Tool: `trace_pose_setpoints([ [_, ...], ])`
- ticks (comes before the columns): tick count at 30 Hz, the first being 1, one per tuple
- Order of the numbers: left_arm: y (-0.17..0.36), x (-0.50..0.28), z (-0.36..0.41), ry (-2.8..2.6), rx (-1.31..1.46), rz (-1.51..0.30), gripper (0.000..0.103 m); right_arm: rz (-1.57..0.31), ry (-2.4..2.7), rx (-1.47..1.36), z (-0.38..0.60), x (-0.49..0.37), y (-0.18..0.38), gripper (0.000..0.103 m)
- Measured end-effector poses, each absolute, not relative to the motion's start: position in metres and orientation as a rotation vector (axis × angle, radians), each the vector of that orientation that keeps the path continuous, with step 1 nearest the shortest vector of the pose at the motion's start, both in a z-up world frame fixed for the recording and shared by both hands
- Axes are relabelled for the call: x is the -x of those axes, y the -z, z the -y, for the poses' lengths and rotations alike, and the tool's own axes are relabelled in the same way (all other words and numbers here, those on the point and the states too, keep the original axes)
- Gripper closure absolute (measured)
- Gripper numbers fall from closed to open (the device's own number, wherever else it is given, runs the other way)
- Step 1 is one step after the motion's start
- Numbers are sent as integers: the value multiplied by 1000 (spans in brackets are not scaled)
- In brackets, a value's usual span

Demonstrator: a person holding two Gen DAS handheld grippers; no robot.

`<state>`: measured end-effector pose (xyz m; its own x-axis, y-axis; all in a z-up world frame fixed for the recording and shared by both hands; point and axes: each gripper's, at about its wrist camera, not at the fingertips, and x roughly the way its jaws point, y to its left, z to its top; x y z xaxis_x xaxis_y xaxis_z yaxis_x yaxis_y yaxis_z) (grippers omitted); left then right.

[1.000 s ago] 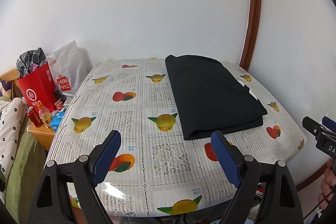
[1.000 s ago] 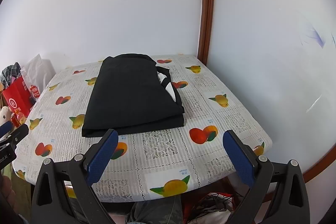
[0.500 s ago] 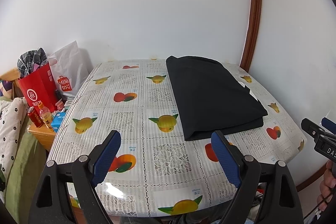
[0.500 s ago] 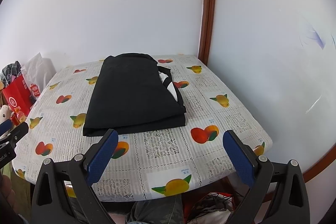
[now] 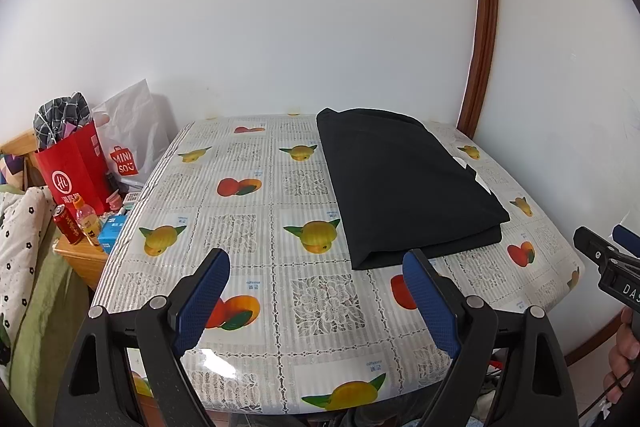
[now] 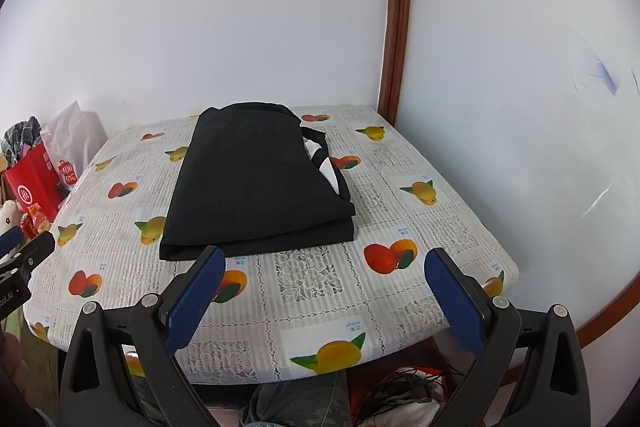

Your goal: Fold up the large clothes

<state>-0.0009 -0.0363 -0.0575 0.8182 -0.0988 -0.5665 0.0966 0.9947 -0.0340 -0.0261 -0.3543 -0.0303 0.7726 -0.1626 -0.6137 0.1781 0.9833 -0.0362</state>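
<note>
While both tools hang off the near edge, the scene runs from a cluttered wooden bedside stand (image 5: 82, 259) at far left, carrying a red paper shopping bag (image 5: 74, 167), a white plastic bag with a red logo (image 5: 130, 139), a red drink can (image 5: 68, 225) and a small orange-capped bottle (image 5: 88, 221). Next comes the table (image 5: 240, 219), covered in a white lace-pattern vinyl cloth printed with fruit. The left gripper (image 5: 316, 297) hovers above the table's near edge, its blue-padded fingers (image 5: 202, 301) spread wide with nothing between them. Beyond its right finger, on the right half of the table, lies the folded black garment (image 5: 404, 183), a neat rectangle with doubled layers at the near edge; a bit of white shows at its right side (image 6: 324, 163), possibly a label or print. The right gripper (image 6: 322, 297) sits nearer the table's right corner, fingers (image 6: 454, 301) likewise wide apart and holding nothing, well short of the garment. A brown wooden trim strip (image 6: 398, 15) runs up the wall corner behind.
</note>
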Motion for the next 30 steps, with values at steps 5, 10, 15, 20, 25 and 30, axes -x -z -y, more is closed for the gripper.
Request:
trace_pose_setpoints([
  [5,57,1,37,104,0,-603,15,-662,184,-28,355,27,31,4],
  [10,57,1,38,102,-1,-603,15,-662,184,-28,356,27,31,4],
  [15,56,1,37,99,3,-603,15,-660,184,-29,356,26,31,4],
  [20,56,1,36,101,5,-603,15,-661,185,-29,356,27,31,4],
  [25,52,0,34,100,5,-595,15,-656,189,-31,354,27,29,4],
  [30,51,-5,33,103,10,-596,15,-656,192,-35,353,23,29,4],
])
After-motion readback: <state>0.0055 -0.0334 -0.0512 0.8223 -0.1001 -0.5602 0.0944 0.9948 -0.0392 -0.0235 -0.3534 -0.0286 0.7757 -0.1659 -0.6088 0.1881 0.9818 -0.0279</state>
